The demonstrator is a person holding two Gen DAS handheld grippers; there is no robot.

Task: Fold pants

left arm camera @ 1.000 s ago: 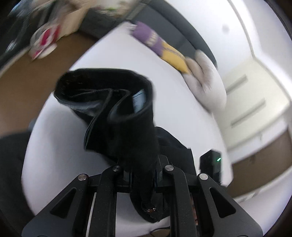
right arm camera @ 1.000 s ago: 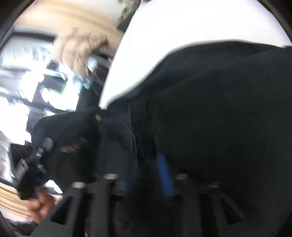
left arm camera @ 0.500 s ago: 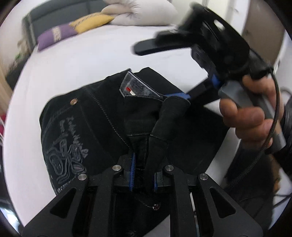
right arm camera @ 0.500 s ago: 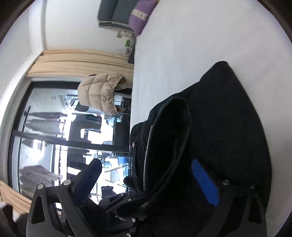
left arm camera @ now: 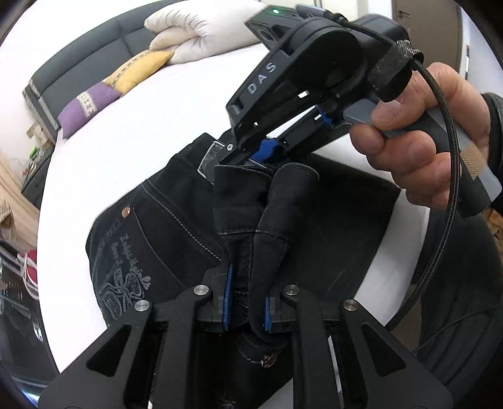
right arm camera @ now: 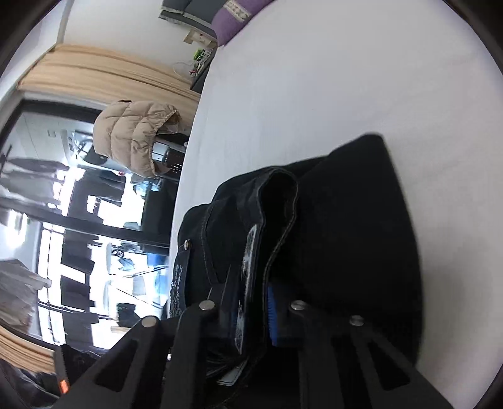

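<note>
Black jeans [left arm camera: 163,226] with grey embroidery on a back pocket lie bunched on the white bed [left arm camera: 157,110]. My left gripper [left arm camera: 248,311] is shut on an upright fold of the denim near a rivet. In the left wrist view a hand [left arm camera: 418,132] holds my right gripper [left arm camera: 251,154] down at the waistband by the label. In the right wrist view the right gripper [right arm camera: 251,314] has its jaws closing, and the waistband and label of the jeans [right arm camera: 345,220] are pinched between the blue pads.
A white pillow [left arm camera: 204,28] and a yellow and purple cushion [left arm camera: 110,91] lie at the far end against a grey headboard [left arm camera: 85,63]. The bed's edge [right arm camera: 188,141] runs along the left, with a beige puffer jacket [right arm camera: 135,138] and a large window [right arm camera: 47,220] beyond.
My left gripper swung round with the jeans, which now lie spread on the bed. My right gripper's jaws stood wide half a second ago and now pinch the waistband.
</note>
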